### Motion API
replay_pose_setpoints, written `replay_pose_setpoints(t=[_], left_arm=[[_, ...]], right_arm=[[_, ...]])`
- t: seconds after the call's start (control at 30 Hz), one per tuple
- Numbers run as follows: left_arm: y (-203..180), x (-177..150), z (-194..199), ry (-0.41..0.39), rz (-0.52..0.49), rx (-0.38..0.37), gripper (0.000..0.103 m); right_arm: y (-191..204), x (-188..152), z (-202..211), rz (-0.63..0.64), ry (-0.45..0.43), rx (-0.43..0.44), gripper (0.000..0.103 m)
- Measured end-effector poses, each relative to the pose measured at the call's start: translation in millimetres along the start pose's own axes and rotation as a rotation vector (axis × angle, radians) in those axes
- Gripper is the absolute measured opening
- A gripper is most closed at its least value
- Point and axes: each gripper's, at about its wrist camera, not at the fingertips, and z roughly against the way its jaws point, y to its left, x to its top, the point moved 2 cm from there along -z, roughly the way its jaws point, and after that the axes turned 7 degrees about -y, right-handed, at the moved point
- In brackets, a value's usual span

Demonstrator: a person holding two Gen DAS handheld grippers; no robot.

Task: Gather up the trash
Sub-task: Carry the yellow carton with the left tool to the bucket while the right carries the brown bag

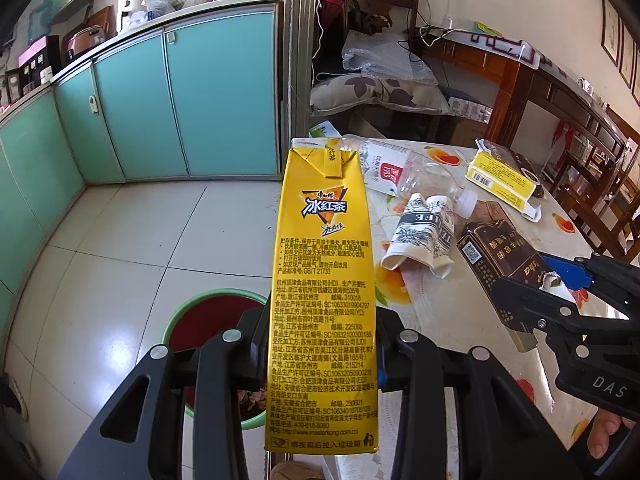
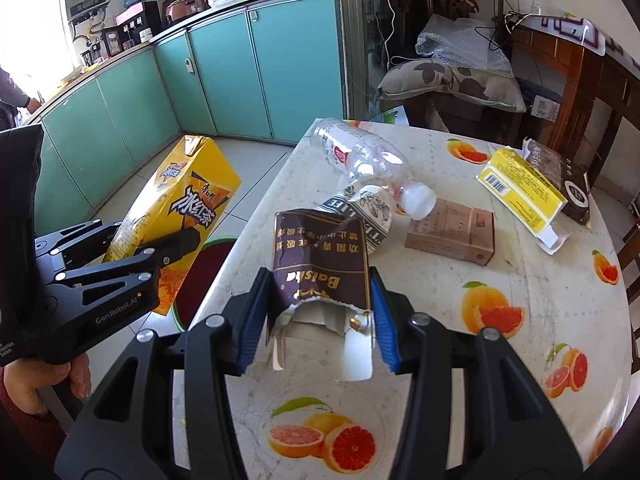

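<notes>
Beside the counter (image 2: 520, 320), over the floor, my left tool (image 1: 320, 344) pinches one tall yellow iced-tea carton (image 1: 324, 280) between its fingers, holding it above one green-rimmed bin (image 1: 188, 312) with a dark red inside. My right tool (image 2: 316, 320) pinches one torn dark brown cigarette pack (image 2: 320, 264) just above the fruit-printed counter top.

Lying on the counter I count one clear plastic bottle (image 2: 360, 156) with a white cap, one crushed paper cup (image 2: 368, 208) touching the bottle, one tan cigarette pack (image 2: 450, 232) just beside the bottle cap, and one opened yellow box (image 2: 524, 188) with a dark brown packet (image 2: 560, 172) against it, well apart from the rest.

The left wrist view alone shows the bin's full rim and some crumpled scraps inside it. The right wrist view alone shows the tan pack plainly, the carton's front face, and the torn open end of the brown pack between my blue pads (image 2: 250, 320).
</notes>
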Motion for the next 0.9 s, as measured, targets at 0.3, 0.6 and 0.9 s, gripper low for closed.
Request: replay_pose_setpoints(t=[0.3, 0.6, 0.9], left_arm=[[48.8, -0.7, -6.4, 0.003, 0.047, 0.076, 0.034], [108.2, -4.5, -18.9, 0.03, 0.096, 0.18, 0.034], [138.8, -20.7, -45.4, 0.076, 0.164, 0.212, 0.034]], right_arm=[[44.8, 9.2, -28.0, 0.024, 0.024, 0.125, 0.046], [88.5, 13.4, -68.3, 0.073, 0.067, 0.188, 0.046], [107.5, 22.1, -101.0, 0.066, 0.1, 0.221, 0.046]])
